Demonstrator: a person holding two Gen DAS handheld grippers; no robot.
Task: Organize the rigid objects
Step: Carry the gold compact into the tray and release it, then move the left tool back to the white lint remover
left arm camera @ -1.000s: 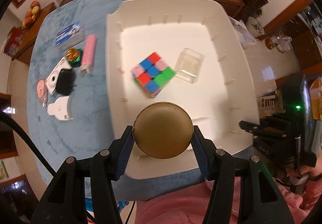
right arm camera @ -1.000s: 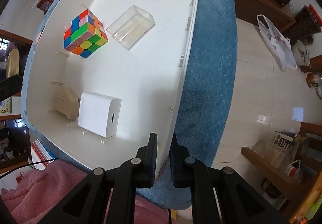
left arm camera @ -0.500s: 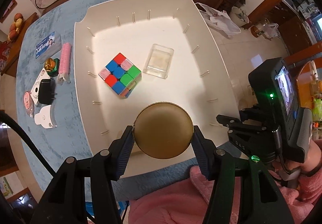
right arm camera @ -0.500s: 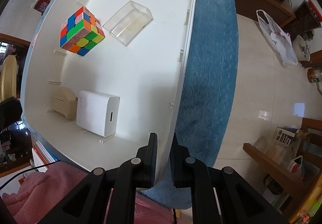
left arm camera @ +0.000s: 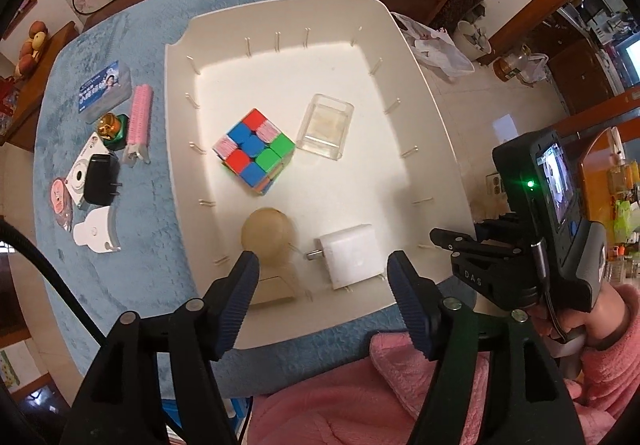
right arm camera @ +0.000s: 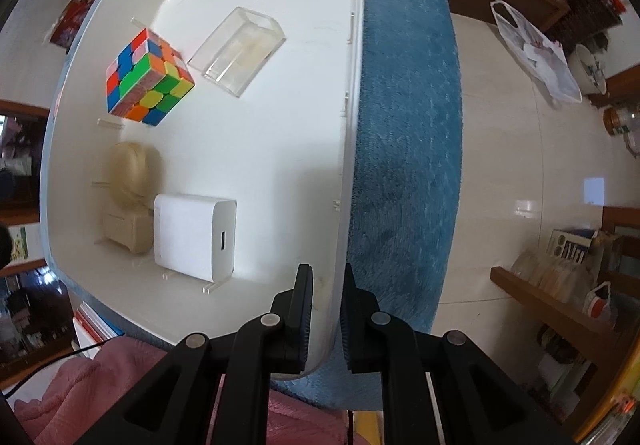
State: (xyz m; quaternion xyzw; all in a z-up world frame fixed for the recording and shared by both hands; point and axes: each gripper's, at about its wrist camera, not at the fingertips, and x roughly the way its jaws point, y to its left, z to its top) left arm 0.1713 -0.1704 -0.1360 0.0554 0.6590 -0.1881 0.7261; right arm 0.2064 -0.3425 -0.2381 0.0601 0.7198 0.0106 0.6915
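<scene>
Your left gripper (left arm camera: 324, 277) stands spread wide and empty above the near edge of the white tray (left arm camera: 436, 117). The round tan disc (left arm camera: 269, 233) lies blurred on the tray floor just ahead of its left finger, beside a beige block (left arm camera: 274, 287) at the near wall. A white charger (left arm camera: 352, 259) sits just right of the disc, prongs pointing toward it. Farther in, the colour cube (left arm camera: 254, 149) and the clear plastic box (left arm camera: 326, 125) rest side by side, apart from each other.

Your right gripper (right arm camera: 325, 309) is pinching the tray's near right rim (right arm camera: 352, 125), one finger inside the wall and one outside.

On the blue cloth (left arm camera: 132, 237) left of the tray lie a pink roller (left arm camera: 140, 119), a white camera (left arm camera: 82, 175), a black plug (left arm camera: 100, 179) and a white holder (left arm camera: 98, 231).
</scene>
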